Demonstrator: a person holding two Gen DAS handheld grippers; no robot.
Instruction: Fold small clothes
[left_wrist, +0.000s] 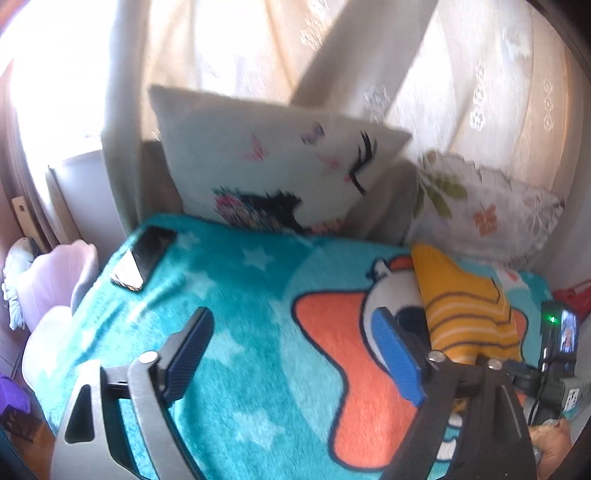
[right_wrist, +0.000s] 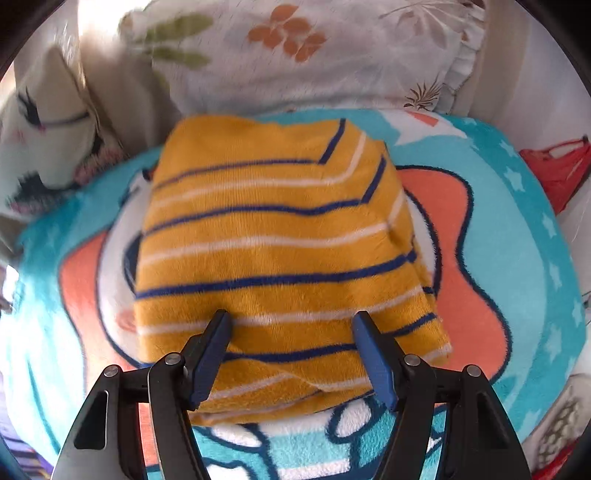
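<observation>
Currently the yellow striped garment (right_wrist: 280, 236) is lying folded into a compact block on the teal blanket (right_wrist: 517, 229), toward the far right of the bed, just in front of the floral pillow (right_wrist: 295, 55). Its navy and white stripes are running crosswise; a folded edge is showing at the near side.

Right tool (right_wrist: 291, 354) is hovering at the near edge of the garment with its blue fingers (right_wrist: 373, 354) spread apart, one over each side of the near edge; whether they are touching the cloth cannot be told.

Left tool (left_wrist: 295, 354) is sitting over the blanket to the left of the garment (left_wrist: 469, 310), fingers (left_wrist: 192, 350) spread wide, nothing between them.

Other items: a white cushion (left_wrist: 273, 166) with an eyelash print is leaning at the far side of the bed; a phone (left_wrist: 146, 258) is lying on the blanket at the far left corner; a red bag (right_wrist: 557, 173) is sitting off the right edge. Left view is motion-blurred.
</observation>
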